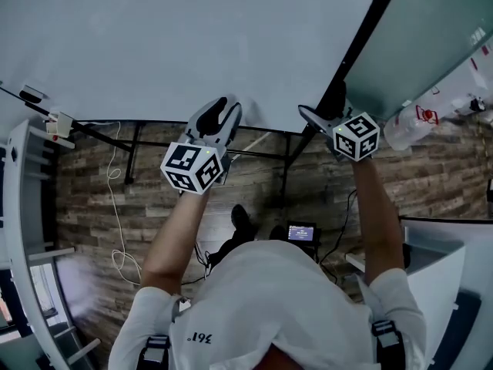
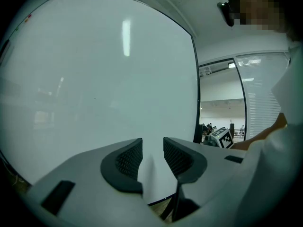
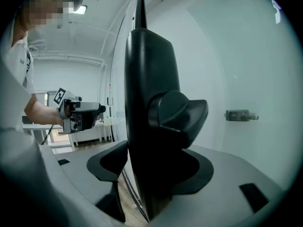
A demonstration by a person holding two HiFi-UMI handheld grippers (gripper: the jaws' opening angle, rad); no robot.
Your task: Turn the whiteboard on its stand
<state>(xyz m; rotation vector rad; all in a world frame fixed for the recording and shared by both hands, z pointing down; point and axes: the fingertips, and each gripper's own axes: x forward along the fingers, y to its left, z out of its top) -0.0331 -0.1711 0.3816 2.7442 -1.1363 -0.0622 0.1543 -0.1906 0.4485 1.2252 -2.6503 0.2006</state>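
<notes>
Your right gripper [image 3: 151, 169] clamps wide on the black side frame [image 3: 142, 103] of the large white whiteboard [image 1: 192, 45]. Your left gripper [image 2: 152, 157], fingers barely parted and empty, sits at that whiteboard's lower edge. Pivot both together, smoothly.

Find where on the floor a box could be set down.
Bare floor lies between the white rack and the white cable, and right of the right forearm. Around the small screen it is crowded: stand bars, dark cables, a shoe.

Whiteboard [image 1: 169, 45] pale grey-white, frame [image 1: 362, 37] black. Floor [image 1: 85, 183] brown planks. Marker cubes [image 1: 192, 168] black-and-white squares. Shirt [image 1: 269, 307] white. Pads [image 2: 128, 160] dark, ribbed.
</notes>
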